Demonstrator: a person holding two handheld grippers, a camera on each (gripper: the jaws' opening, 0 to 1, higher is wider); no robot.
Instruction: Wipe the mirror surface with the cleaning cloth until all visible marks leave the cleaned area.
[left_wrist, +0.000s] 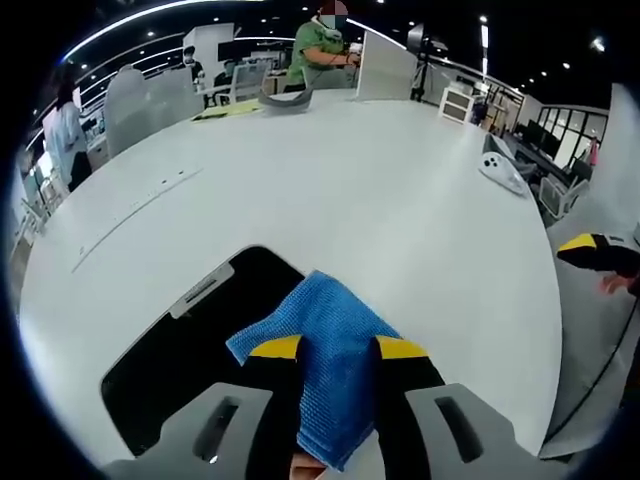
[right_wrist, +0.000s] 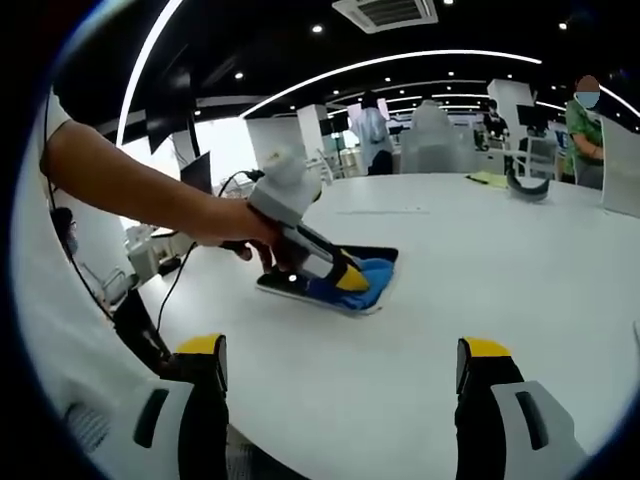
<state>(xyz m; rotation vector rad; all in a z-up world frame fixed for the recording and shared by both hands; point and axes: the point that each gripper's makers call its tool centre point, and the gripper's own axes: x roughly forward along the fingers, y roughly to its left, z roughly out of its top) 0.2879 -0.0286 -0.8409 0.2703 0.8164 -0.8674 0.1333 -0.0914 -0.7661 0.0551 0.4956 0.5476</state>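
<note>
The left gripper (left_wrist: 337, 352) has its jaws clamped on the blue cloth (left_wrist: 330, 335), pressing it flat onto the dark mirror (left_wrist: 170, 350) near the tabletop's (left_wrist: 380, 200) edge for wiping. The right gripper (right_wrist: 340, 365) hovers nearby, jaws apart, empty.

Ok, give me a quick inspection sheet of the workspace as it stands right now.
Surface: white table, large and curved.
Job's things: dark mirror lying flat on the table; blue cleaning cloth resting over its near corner.
Clutter: white device far along the table; yellow papers at the far edge.
Grippers: left gripper shut on the cloth, pressing it at the mirror; right gripper open, holding nothing, off the mirror.
Cables: black cable hanging beyond the table edge.
Surroundings: open office, people standing in the background.
</note>
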